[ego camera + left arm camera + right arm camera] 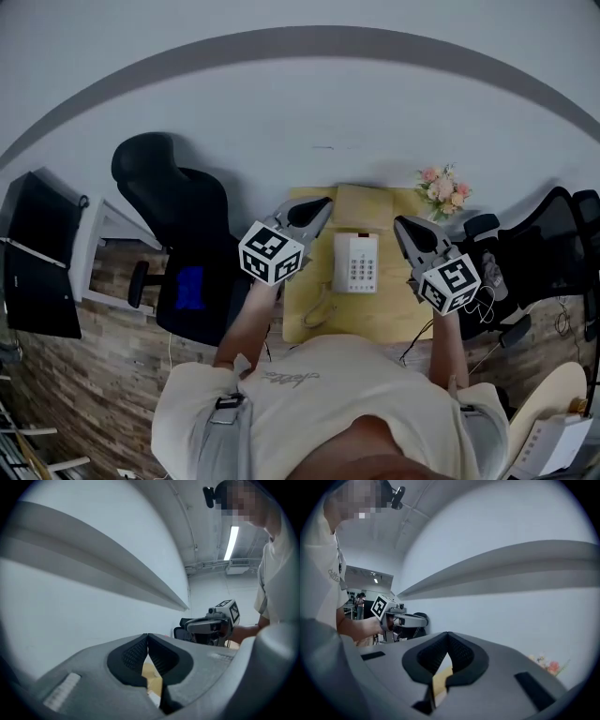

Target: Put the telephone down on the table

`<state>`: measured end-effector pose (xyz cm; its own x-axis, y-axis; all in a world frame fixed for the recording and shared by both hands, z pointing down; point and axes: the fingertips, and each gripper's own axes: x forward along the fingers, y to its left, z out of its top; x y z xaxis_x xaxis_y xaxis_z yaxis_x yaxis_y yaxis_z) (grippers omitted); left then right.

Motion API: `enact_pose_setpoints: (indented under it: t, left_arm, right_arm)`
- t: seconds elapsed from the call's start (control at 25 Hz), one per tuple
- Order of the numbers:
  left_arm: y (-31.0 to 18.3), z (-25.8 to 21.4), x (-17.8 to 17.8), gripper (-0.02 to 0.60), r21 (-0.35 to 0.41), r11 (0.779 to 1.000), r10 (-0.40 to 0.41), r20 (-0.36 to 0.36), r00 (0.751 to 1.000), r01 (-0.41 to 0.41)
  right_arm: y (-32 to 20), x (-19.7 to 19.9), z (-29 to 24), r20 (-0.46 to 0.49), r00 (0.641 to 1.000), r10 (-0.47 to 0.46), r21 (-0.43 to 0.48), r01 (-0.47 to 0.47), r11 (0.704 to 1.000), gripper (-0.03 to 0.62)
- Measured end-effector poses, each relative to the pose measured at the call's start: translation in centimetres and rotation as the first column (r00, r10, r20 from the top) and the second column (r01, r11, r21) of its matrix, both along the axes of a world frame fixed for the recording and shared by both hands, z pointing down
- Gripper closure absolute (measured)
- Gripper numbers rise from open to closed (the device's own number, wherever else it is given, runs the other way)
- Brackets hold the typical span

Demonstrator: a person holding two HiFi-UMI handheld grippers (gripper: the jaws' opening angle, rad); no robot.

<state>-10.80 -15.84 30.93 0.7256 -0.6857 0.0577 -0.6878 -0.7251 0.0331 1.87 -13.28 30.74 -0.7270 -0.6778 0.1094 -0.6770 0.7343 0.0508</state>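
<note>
Both clenched empty, left hand-held gripper (322,203), right hand-held gripper (401,224), telephone (356,262) on table (375,323).

A pale wall (309,103) is filling the upper half of the head view, with a grey band (309,37) arcing across it. A small light-wood desk (375,314) is standing against the wall. A black office chair (173,202) is sitting at the desk's 9 o'clock, and a second black chair (548,234) is standing at its 3 o'clock. Wood-plank floor (84,375) is showing around them. Farther out at 9 o'clock a white table (103,230) is standing beside a dark flat panel (37,258). In the left gripper view a ceiling strip light (231,542) is glowing at 1 o'clock.
</note>
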Motion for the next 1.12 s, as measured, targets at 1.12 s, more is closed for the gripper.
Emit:
enact_pose_setpoints:
  t: [1.12]
  left_arm:
    - [3.0,-2.9,-4.3,0.563,0.087,0.983,-0.158,-0.044,0.986,0.161]
  right_arm:
    - [1.7,3.4,-3.7,0.07,0.989,0.128,0.098,-0.134,0.986,0.591]
